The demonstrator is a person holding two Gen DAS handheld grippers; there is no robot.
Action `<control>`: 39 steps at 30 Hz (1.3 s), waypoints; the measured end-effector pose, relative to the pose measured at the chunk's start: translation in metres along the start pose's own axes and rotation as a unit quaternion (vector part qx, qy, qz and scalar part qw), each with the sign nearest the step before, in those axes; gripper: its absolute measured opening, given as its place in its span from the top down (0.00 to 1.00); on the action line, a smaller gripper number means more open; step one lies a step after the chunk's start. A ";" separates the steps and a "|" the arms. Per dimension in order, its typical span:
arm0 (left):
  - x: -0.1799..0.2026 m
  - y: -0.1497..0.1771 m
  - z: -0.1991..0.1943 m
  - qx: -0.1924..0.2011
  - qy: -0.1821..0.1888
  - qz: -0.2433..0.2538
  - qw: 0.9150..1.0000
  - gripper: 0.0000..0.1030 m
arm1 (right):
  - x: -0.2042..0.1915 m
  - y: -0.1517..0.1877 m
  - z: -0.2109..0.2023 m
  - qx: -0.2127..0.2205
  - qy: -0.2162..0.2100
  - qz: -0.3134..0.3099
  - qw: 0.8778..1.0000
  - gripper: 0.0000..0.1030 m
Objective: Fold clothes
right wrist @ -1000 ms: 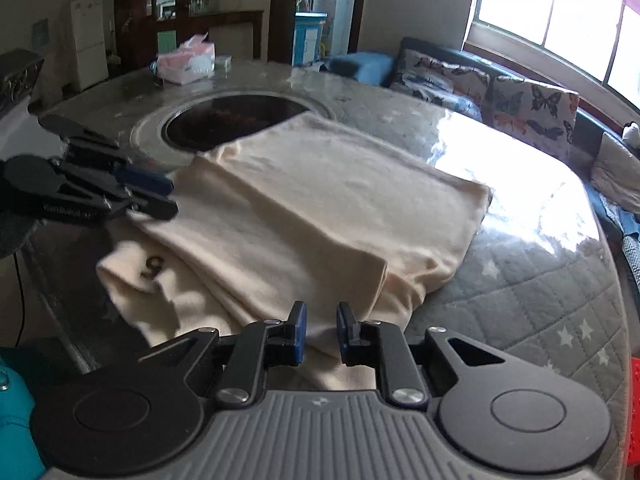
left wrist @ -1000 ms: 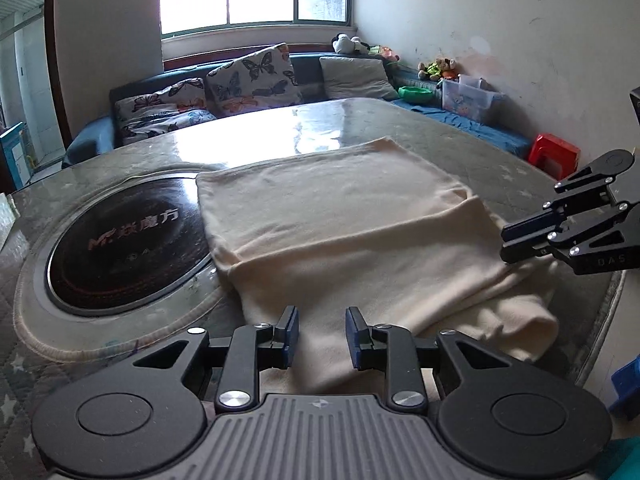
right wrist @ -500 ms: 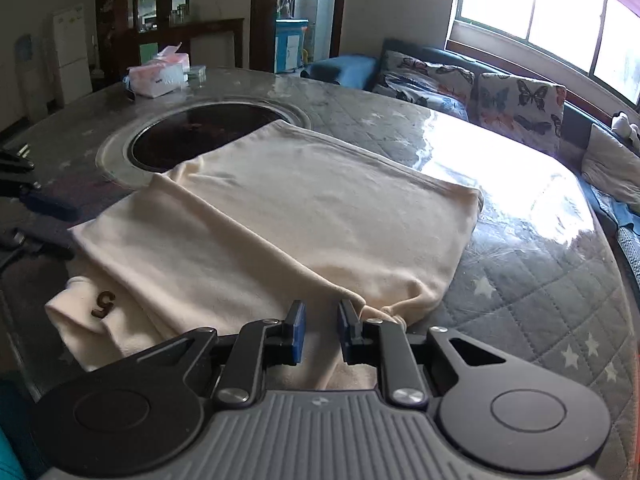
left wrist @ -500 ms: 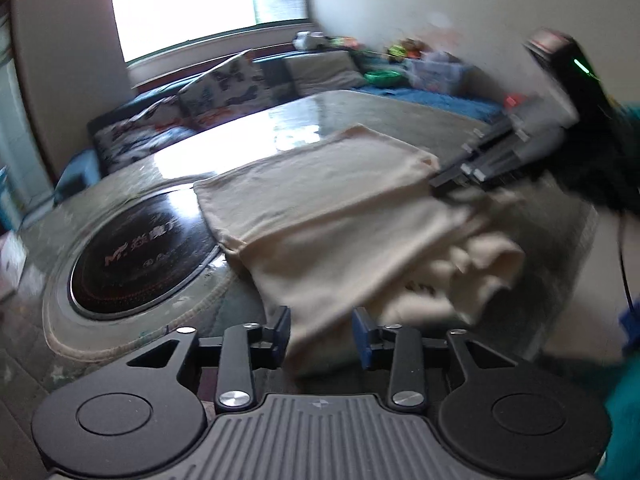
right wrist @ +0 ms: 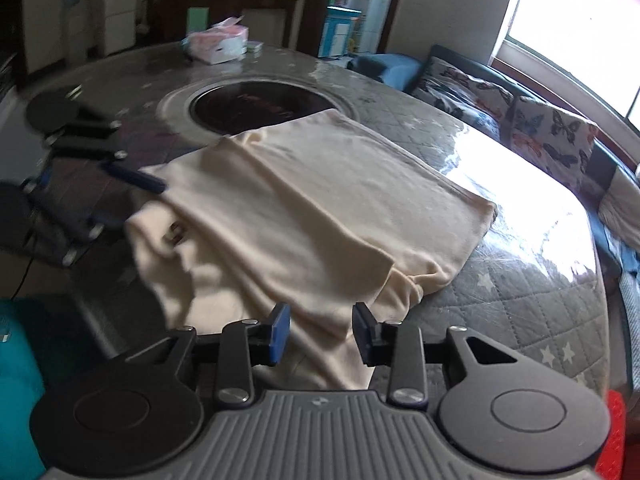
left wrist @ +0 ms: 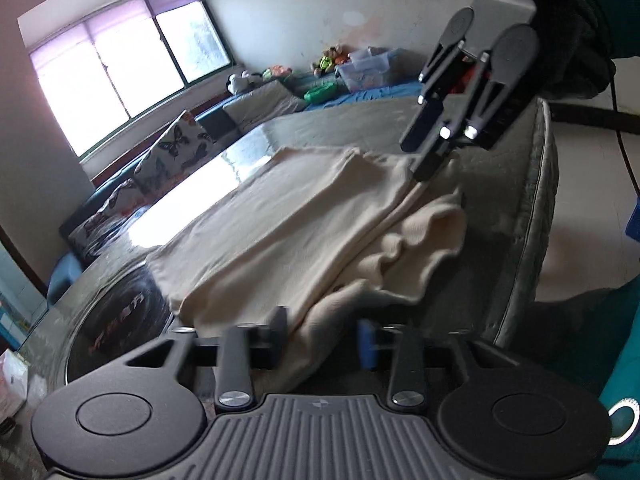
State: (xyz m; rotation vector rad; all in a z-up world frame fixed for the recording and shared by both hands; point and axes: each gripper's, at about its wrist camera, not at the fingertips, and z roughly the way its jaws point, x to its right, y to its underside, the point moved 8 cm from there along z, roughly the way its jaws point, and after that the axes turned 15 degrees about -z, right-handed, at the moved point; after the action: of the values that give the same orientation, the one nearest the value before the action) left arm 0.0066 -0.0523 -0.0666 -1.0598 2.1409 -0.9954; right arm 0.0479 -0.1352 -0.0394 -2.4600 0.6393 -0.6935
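Both grippers stand with jaws apart, nothing between the pads. From the left wrist camera, the left gripper (left wrist: 322, 338) hovers at 6 o'clock, its blurred fingers spread over the near hem of the cream garment (left wrist: 304, 224), which lies partly folded on the round table (left wrist: 516, 216). A looser bunched layer spills out at 3 o'clock of the folded panel. The right gripper (left wrist: 430, 156) hangs at 1 o'clock, pointing down at the cloth's far corner; whether it touches is unclear.

From the right wrist camera, the right gripper (right wrist: 322, 334) sits at 6 o'clock, fingers wide above the garment's (right wrist: 320, 216) near edge. The left gripper (right wrist: 132, 200) shows blurred at 9 o'clock beside the cloth. A dark cooktop (right wrist: 264, 106) lies at 11 o'clock, a tissue box (right wrist: 218, 44) beyond it.
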 end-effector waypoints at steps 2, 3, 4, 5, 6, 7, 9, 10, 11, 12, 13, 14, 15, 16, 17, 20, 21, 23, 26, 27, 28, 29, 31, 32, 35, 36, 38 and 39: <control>-0.007 -0.006 -0.001 0.005 0.006 -0.019 1.000 0.86 | -0.006 0.001 -0.006 -0.001 -0.005 -0.023 1.000 0.58; -0.013 -0.011 -0.001 0.008 0.006 -0.032 0.999 0.86 | -0.009 0.001 -0.009 -0.002 -0.007 -0.036 0.999 0.58; -0.019 -0.015 0.000 0.009 0.006 -0.046 0.999 0.87 | -0.013 0.001 -0.011 -0.002 -0.013 -0.048 0.999 0.58; -0.025 -0.019 0.002 0.010 0.006 -0.061 0.998 0.88 | -0.017 0.000 -0.012 0.001 -0.014 -0.061 0.998 0.56; -0.031 -0.023 0.004 0.011 0.007 -0.075 0.997 0.88 | -0.021 0.000 -0.013 0.003 -0.016 -0.074 0.997 0.52; -0.036 -0.027 0.007 0.011 0.008 -0.088 0.996 0.88 | -0.025 -0.001 -0.014 0.006 -0.018 -0.086 0.996 0.41; -0.044 -0.033 0.013 0.009 0.010 -0.108 0.994 0.88 | -0.027 -0.002 -0.011 0.011 -0.021 -0.093 0.995 0.35; -0.048 -0.035 0.017 0.007 0.011 -0.116 0.993 0.89 | -0.026 -0.004 -0.007 0.012 -0.023 -0.088 0.996 0.35; -0.050 -0.036 0.019 0.005 0.011 -0.122 0.992 0.89 | -0.025 -0.005 -0.003 0.014 -0.025 -0.083 0.996 0.35; -0.050 -0.037 0.020 0.004 0.012 -0.126 0.992 0.89 | -0.024 -0.006 0.000 0.015 -0.026 -0.078 0.997 0.36; -0.051 -0.037 0.021 0.002 0.014 -0.130 0.991 0.89 | -0.023 -0.007 0.004 0.017 -0.028 -0.072 0.997 0.38; -0.051 -0.037 0.021 0.001 0.016 -0.133 0.991 0.88 | -0.022 -0.009 0.007 0.018 -0.030 -0.067 0.997 0.42; -0.051 -0.035 0.021 -0.001 0.016 -0.133 0.991 0.88 | -0.021 -0.010 0.011 0.020 -0.032 -0.062 0.997 0.46; -0.050 -0.034 0.019 -0.002 0.016 -0.130 0.991 0.85 | -0.020 -0.011 0.014 0.021 -0.034 -0.057 0.998 0.57; -0.049 -0.032 0.018 -0.002 0.015 -0.126 0.992 0.84 | -0.019 -0.012 0.018 0.023 -0.035 -0.052 0.998 0.65; -0.045 -0.024 0.010 -0.001 0.012 -0.110 0.994 0.75 | -0.016 -0.016 0.028 0.028 -0.041 -0.036 0.998 0.82; -0.044 -0.021 0.007 -0.001 0.011 -0.103 0.995 0.73 | -0.012 -0.017 0.027 0.029 -0.043 -0.022 0.998 0.84; -0.042 -0.014 0.003 -0.001 0.005 -0.088 0.996 0.62 | -0.008 -0.018 0.026 0.032 -0.045 -0.011 0.998 0.86; -0.040 -0.005 0.002 -0.005 -0.001 -0.070 0.998 0.62 | -0.003 -0.020 0.023 0.038 -0.047 0.006 0.998 0.87; -0.039 -0.002 0.003 -0.007 -0.002 -0.063 0.998 0.62 | -0.002 -0.020 0.022 0.038 -0.046 0.009 0.998 0.87; -0.037 0.001 0.003 -0.009 -0.005 -0.054 0.998 0.62 | -0.001 -0.020 0.022 0.039 -0.046 0.013 0.998 0.87; -0.037 0.004 0.004 -0.011 -0.010 -0.045 0.999 0.62 | -0.001 -0.021 0.021 0.040 -0.043 0.015 0.998 0.87; -0.036 0.008 0.007 -0.012 -0.018 -0.027 0.999 0.62 | 0.000 -0.022 0.018 0.044 -0.039 0.017 0.998 0.88; -0.036 0.010 0.008 -0.012 -0.022 -0.018 1.000 0.63 | 0.000 -0.023 0.016 0.046 -0.037 0.017 0.998 0.89; -0.039 0.011 0.011 -0.012 -0.029 -0.015 0.999 0.83 | -0.001 -0.025 0.010 0.053 -0.032 0.018 0.998 0.89; -0.041 0.010 0.012 -0.011 -0.029 -0.018 0.999 0.85 | -0.001 -0.026 0.009 0.056 -0.030 0.019 0.998 0.90; -0.043 0.008 0.008 -0.006 -0.027 -0.026 0.999 0.91 | -0.001 -0.027 0.005 0.061 -0.026 0.019 0.998 0.90; -0.044 0.006 0.005 -0.002 -0.026 -0.029 0.999 0.91 | -0.001 -0.028 0.003 0.063 -0.024 0.020 0.998 0.90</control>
State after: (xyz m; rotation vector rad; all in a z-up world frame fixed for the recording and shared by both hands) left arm 0.0315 -0.0152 -0.0680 -1.1437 2.0815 -0.9806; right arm 0.0575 -0.1123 -0.0259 -2.3346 0.6053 -0.6369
